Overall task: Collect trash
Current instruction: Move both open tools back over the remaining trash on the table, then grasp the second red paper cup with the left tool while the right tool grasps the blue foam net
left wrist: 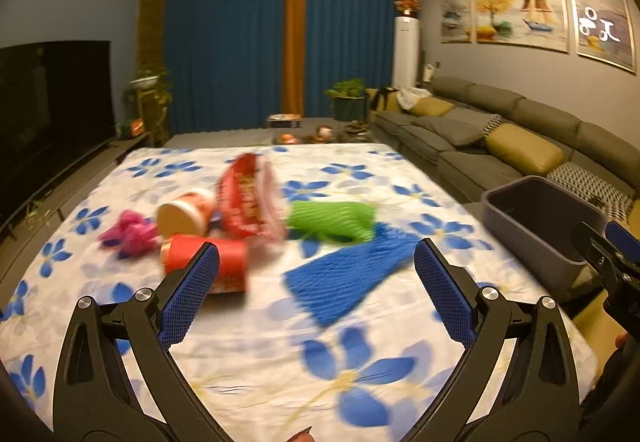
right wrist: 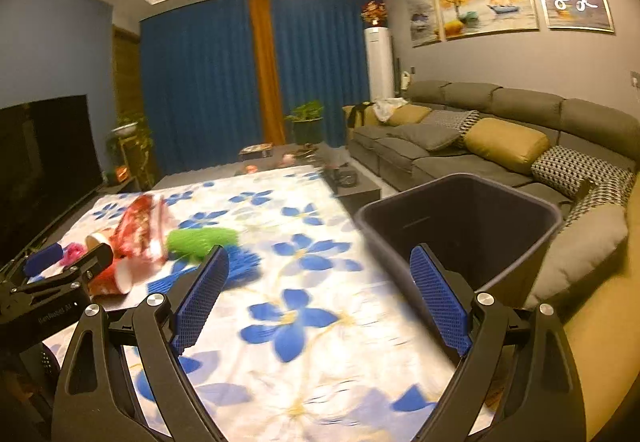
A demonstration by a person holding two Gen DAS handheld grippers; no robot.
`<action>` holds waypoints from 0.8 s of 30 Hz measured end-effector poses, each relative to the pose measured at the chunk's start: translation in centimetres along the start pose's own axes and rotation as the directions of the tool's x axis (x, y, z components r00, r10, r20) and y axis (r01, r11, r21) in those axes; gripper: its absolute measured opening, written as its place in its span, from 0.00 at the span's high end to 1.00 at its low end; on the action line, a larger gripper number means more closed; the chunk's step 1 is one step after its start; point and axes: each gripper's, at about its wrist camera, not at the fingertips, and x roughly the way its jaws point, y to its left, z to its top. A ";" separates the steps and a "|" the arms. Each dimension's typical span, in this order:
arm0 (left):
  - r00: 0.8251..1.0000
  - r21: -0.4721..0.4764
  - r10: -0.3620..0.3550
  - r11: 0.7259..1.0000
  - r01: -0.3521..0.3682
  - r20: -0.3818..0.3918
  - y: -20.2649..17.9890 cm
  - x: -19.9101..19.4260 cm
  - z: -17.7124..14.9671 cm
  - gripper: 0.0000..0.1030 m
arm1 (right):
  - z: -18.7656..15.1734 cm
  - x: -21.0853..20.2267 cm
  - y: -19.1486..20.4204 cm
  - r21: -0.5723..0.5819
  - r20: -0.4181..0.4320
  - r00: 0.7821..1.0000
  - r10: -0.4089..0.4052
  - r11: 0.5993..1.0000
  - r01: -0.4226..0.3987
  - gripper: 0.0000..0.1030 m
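Observation:
Trash lies on a flowered tablecloth [left wrist: 280, 354]: a red paper cup [left wrist: 224, 262], a tan-bottomed cup [left wrist: 182, 216], a red snack bag [left wrist: 248, 198], a pink wad [left wrist: 128, 232], a green foam net [left wrist: 332, 220] and a blue foam net [left wrist: 352, 274]. A dark grey bin [left wrist: 540, 222] stands off the table's right edge; it also shows in the right wrist view [right wrist: 460, 226]. My left gripper [left wrist: 316, 294] is open and empty above the cloth, just short of the trash. My right gripper [right wrist: 320, 302] is open and empty near the table's right edge, by the bin.
A grey sofa [right wrist: 480, 146] with cushions runs along the right wall. A dark TV [left wrist: 52, 102] stands at the left. Blue curtains, plants and a low table with small items are behind the table. Both views are motion-blurred.

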 end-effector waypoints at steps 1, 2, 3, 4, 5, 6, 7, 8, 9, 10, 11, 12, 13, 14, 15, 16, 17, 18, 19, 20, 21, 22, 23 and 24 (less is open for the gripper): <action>1.000 -0.009 0.013 1.000 -0.013 0.002 1.1 -0.2 -0.2 0.07 | -0.2 0.0 0.5 -0.005 -0.003 1.000 0.007 1.000 -0.007 0.14; 1.000 -0.014 0.020 1.000 -0.020 0.003 1.7 -0.3 -0.3 0.07 | -0.3 0.1 1.1 -0.012 -0.007 1.000 0.016 1.000 -0.016 0.14; 0.999 -0.016 0.033 0.999 -0.033 0.002 2.6 -0.4 -0.5 0.07 | -0.5 0.3 1.9 -0.021 -0.013 1.000 0.026 0.999 -0.026 0.14; 0.999 -0.018 0.045 0.999 -0.045 0.000 3.5 -0.4 -0.7 0.07 | -0.6 0.5 2.5 -0.027 -0.016 0.999 0.032 0.999 -0.032 0.14; 0.999 -0.020 0.053 0.998 -0.053 -0.001 4.1 -0.3 -0.8 0.07 | -0.7 0.7 3.1 -0.034 -0.020 0.999 0.039 0.999 -0.040 0.14; 0.998 -0.024 0.064 0.998 -0.065 -0.004 5.1 -0.3 -1.0 0.07 | -0.8 0.8 3.6 -0.040 -0.024 0.999 0.045 0.998 -0.046 0.14; 0.997 -0.030 0.074 0.997 -0.074 -0.006 5.9 -0.3 -1.2 0.07 | -0.9 1.0 4.2 -0.047 -0.030 0.998 0.054 0.997 -0.055 0.14; 0.997 -0.035 0.079 0.996 -0.079 -0.007 6.4 -0.2 -1.3 0.07 | -1.0 1.2 4.8 -0.051 -0.035 0.998 0.060 0.997 -0.061 0.14; 0.996 -0.044 0.088 0.995 -0.088 -0.007 7.5 -0.2 -1.5 0.07 | -1.1 1.5 5.3 -0.055 -0.041 0.997 0.066 0.996 -0.068 0.14; 0.996 -0.048 0.094 0.994 -0.094 -0.007 8.0 -0.2 -1.5 0.07 | -1.1 1.8 5.8 -0.060 -0.047 0.996 0.072 0.995 -0.075 0.14; 0.995 -0.053 0.101 0.993 -0.101 -0.007 8.6 -0.2 -1.6 0.07 | -1.2 2.0 6.2 -0.065 -0.052 0.996 0.077 0.995 -0.080 0.14; 0.994 -0.062 0.107 0.992 -0.107 -0.007 9.5 -0.1 -1.7 0.07 | -1.3 2.2 6.5 -0.068 -0.056 0.995 0.079 0.994 -0.083 0.14; 0.994 -0.070 0.106 0.992 -0.106 -0.007 10.1 0.0 -1.7 0.07 | -1.3 2.6 6.9 -0.071 -0.063 0.995 0.084 0.994 -0.088 0.14; 0.995 -0.080 0.099 0.992 -0.099 -0.007 10.7 0.1 -1.6 0.07 | -1.4 2.8 7.2 -0.071 -0.068 0.994 0.089 0.993 -0.094 0.14; 0.996 -0.095 0.087 0.992 -0.088 -0.009 11.4 0.3 -1.6 0.07 | -1.4 3.0 7.6 -0.072 -0.073 0.993 0.095 0.992 -0.100 0.14; 0.997 -0.108 0.075 0.991 -0.076 -0.013 11.8 0.5 -1.6 0.07 | -1.5 3.2 7.7 -0.073 -0.076 0.992 0.098 0.992 -0.103 0.14; 0.998 -0.121 0.064 0.990 -0.066 -0.021 12.4 0.9 -1.5 0.07 | -1.5 3.4 8.0 -0.076 -0.079 0.992 0.101 0.991 -0.107 0.14; 0.998 -0.135 0.055 0.989 -0.058 -0.030 12.9 1.3 -1.6 0.07 | -1.5 3.5 8.2 -0.078 -0.081 0.991 0.105 0.991 -0.111 0.14; 0.998 -0.142 0.047 0.988 -0.052 -0.038 13.4 1.7 -1.6 0.07 | -1.5 3.7 8.4 -0.082 -0.082 0.991 0.110 0.990 -0.117 0.14; 0.998 -0.143 0.044 0.989 -0.049 -0.043 13.5 2.0 -1.7 0.09 | -1.5 3.9 8.6 -0.086 -0.084 0.990 0.112 0.989 -0.119 0.14; 0.998 -0.140 0.037 0.989 -0.044 -0.058 13.8 2.5 -1.7 0.11 | -1.4 4.0 8.8 -0.089 -0.084 0.990 0.114 0.989 -0.121 0.14; 0.997 -0.139 0.030 0.990 -0.039 -0.068 14.0 3.0 -1.7 0.13 | -1.4 4.2 9.0 -0.092 -0.086 0.990 0.116 0.988 -0.124 0.14; 0.997 -0.140 0.021 0.990 -0.031 -0.075 14.1 3.3 -1.7 0.15 | -1.4 4.4 9.2 -0.093 -0.088 0.989 0.117 0.988 -0.125 0.14; 0.996 -0.142 0.004 0.990 -0.017 -0.088 14.2 3.8 -1.7 0.17 | -1.4 4.6 9.3 -0.094 -0.090 0.989 0.119 0.987 -0.128 0.14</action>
